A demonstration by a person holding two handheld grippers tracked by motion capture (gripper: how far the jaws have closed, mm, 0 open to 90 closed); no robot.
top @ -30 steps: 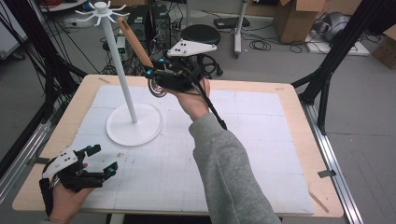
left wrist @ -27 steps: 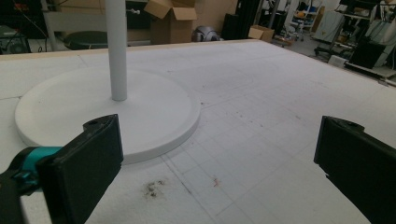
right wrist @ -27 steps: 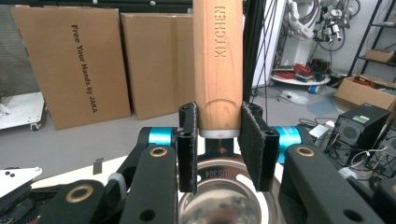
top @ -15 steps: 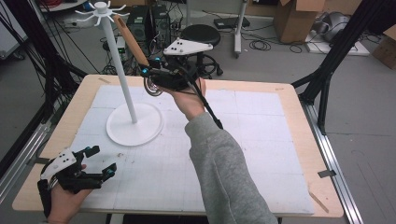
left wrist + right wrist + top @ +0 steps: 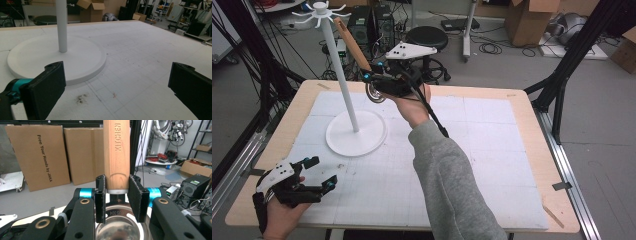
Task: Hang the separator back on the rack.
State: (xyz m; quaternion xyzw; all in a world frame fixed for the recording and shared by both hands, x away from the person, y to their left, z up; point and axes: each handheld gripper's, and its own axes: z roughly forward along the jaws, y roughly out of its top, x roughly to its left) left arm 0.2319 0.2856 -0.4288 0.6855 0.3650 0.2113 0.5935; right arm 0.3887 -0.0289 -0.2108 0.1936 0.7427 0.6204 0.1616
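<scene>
Utensil (image 5: pixel 116 155) with a smooth, rounded wooden handle and a polished steel bowl is clamped by the right tongs (image 5: pixel 116 195) above the surface (image 5: pixel 492 150), near the white rack (image 5: pixel 343 85). Left tongs (image 5: pixel 117 85) are held released.

High view looks down over the table (image 5: pixel 492 165); left gripper view sits low, sharing the white stand (image 5: pixel 60 25) ahead of its jaws.
</scene>
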